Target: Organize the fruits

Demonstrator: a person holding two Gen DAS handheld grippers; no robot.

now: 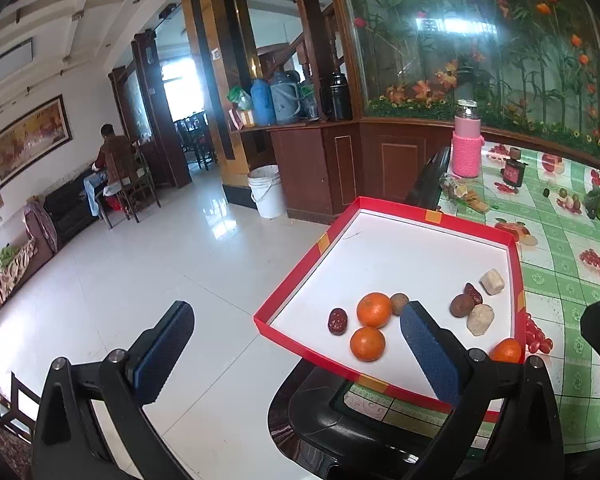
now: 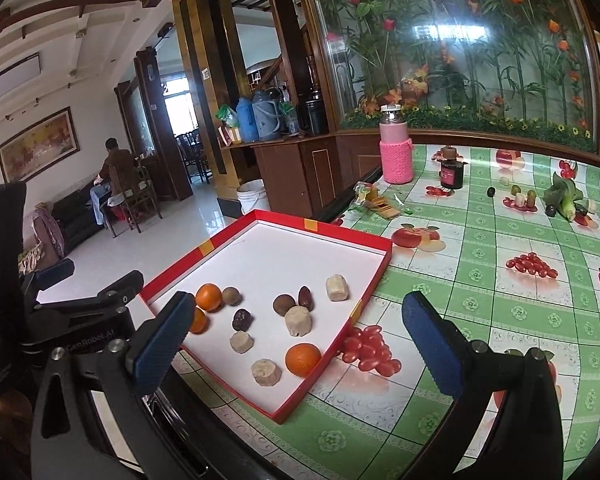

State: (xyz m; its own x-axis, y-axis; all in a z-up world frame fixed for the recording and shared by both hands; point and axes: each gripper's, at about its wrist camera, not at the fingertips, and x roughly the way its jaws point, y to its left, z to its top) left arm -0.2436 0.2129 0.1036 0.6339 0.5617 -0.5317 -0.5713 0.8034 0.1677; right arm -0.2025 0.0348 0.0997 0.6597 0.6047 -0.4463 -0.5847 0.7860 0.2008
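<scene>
Oranges (image 2: 209,297) and dates (image 2: 242,319) lie in the red-rimmed tray (image 2: 370,284) at the table's (image 2: 500,320) left edge; left gripper (image 1: 296,344) and right gripper (image 2: 300,336) both gape wide, holding nothing.

My left wrist camera looks forward along my left tool (image 1: 296,344), from off the table's near left corner, close over the red tray (image 1: 296,292). My right wrist camera sits above the table (image 2: 500,320), facing the same way. Both views share the tray (image 2: 374,280) and the pink bottle (image 1: 466,152) (image 2: 396,156).
</scene>
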